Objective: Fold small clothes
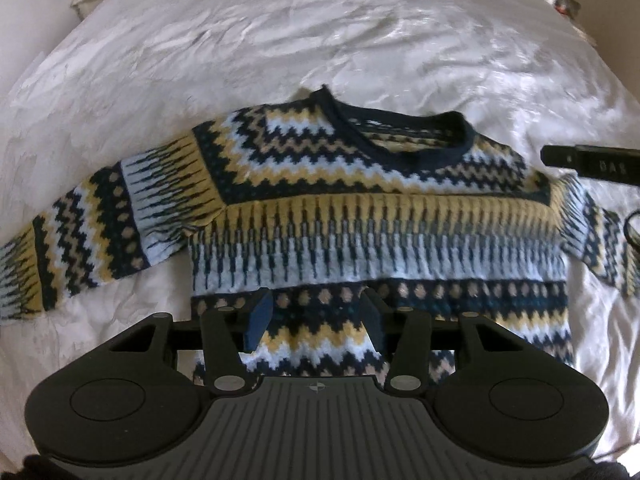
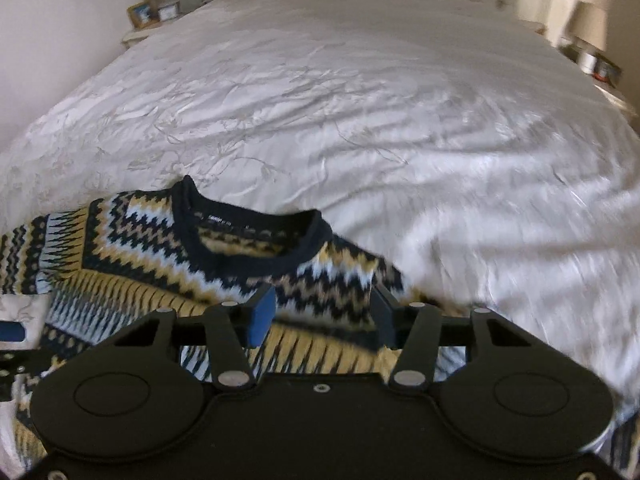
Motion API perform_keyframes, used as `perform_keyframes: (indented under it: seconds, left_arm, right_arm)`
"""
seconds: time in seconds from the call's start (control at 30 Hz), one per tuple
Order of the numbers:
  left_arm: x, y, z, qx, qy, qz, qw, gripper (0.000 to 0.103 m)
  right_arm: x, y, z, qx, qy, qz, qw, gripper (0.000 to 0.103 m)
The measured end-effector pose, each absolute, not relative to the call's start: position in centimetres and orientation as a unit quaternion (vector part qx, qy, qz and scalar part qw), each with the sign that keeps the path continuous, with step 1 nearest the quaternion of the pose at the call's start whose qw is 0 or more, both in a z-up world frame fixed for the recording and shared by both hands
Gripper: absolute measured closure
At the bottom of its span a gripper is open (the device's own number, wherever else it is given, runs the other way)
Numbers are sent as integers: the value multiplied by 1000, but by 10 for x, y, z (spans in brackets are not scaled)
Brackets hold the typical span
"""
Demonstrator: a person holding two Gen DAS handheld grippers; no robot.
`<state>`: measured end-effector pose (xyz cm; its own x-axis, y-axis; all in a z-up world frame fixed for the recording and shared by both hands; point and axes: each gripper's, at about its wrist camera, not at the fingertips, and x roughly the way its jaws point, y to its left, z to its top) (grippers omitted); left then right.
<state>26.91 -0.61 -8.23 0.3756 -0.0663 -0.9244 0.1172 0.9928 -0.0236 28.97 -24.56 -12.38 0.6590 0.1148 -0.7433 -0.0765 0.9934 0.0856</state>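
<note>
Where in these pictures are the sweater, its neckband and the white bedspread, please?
sweater (image 1: 380, 216): left wrist view, on the yellow band across the chest.
neckband (image 2: 256, 262): right wrist view, on the front of the dark collar.
white bedspread (image 2: 360, 100): right wrist view, on bare wrinkled fabric beyond the sweater.

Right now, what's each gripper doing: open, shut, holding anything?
Left gripper: open over the sweater, gripping nothing.
Right gripper: open above the sweater's shoulder, nothing held.
</note>
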Motion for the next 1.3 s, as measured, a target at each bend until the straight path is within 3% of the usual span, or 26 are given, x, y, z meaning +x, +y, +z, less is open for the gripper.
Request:
perform_keyframes:
  seconds: [0.37, 0.67, 0.7, 0.77, 0.8, 0.9, 1.03, 1.2, 1.27, 1.3]
  left_arm:
    - [287, -4, -95, -8, 585, 19, 811, 56]
    - [319, -25, -118, -6, 595, 13, 804, 56]
    - [323, -26, -121, -6, 596, 11, 803, 56]
    - [328, -29, -125, -2, 596, 6, 803, 56]
    - [330, -30, -126, 0, 594, 3, 804, 56]
    - [335, -35, -129, 6, 589, -8, 808, 56]
    - [342, -44, -133, 15, 574, -22, 819, 56]
    - [355, -51, -152, 23, 562, -21, 826, 56]
    - [361, -51, -168, 38, 576, -9, 817, 55]
    - [363, -50, -177, 46, 584, -6, 810, 54]
  right_arm:
    - [395, -256, -177, -63, 451, 156, 876, 44]
    - [430, -264, -221, -80, 494, 238, 833, 45]
    - [432, -266, -224, -74, 497, 246, 829, 50]
    - [436, -269, -227, -53, 505, 269, 819, 73]
    - [438, -271, -227, -42, 509, 277, 814, 91]
    - [437, -270, -216, -66, 500, 287, 814, 92]
    - [443, -269, -203, -104, 458, 250, 846, 94]
    - [450, -261, -220, -100, 476, 224, 845, 89]
    - [450, -266, -216, -69, 472, 200, 856, 76]
    - [448, -273, -211, -44, 468, 175, 865, 60]
